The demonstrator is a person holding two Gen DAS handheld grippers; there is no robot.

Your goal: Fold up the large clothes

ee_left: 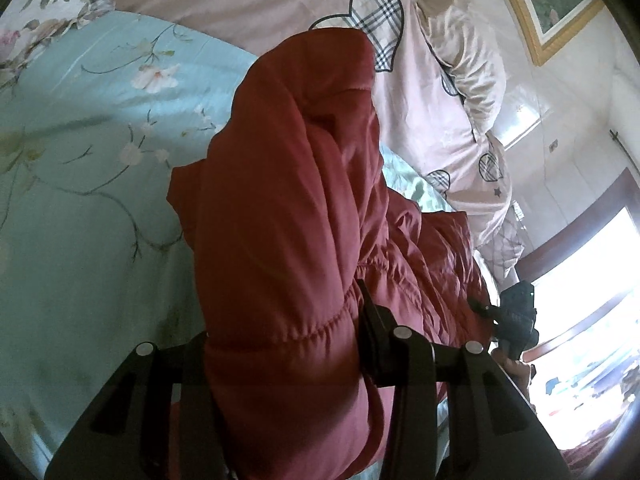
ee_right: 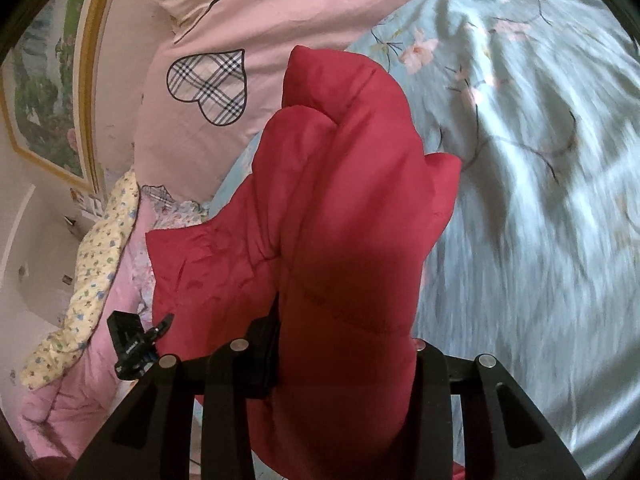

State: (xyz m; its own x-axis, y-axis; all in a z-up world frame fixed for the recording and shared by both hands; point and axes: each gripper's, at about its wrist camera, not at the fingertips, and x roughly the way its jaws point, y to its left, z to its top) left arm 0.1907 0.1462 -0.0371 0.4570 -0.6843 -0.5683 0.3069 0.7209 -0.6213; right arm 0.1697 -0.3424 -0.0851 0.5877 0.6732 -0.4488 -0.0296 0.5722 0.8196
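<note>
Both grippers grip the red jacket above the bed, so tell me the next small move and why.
Probably carry the bunched red jacket toward open blue sheet and lower it flat: left gripper and right gripper each clamp a thick fold.

Bedroom interior: a bed spread with a pale blue floral sheet (ee_left: 80, 128), a pink quilt with plaid hearts (ee_right: 256, 16) heaped toward the pale wall, a gold-framed painting (ee_left: 548, 4) above, and a bright window (ee_left: 592, 280) admitting daylight.
</note>
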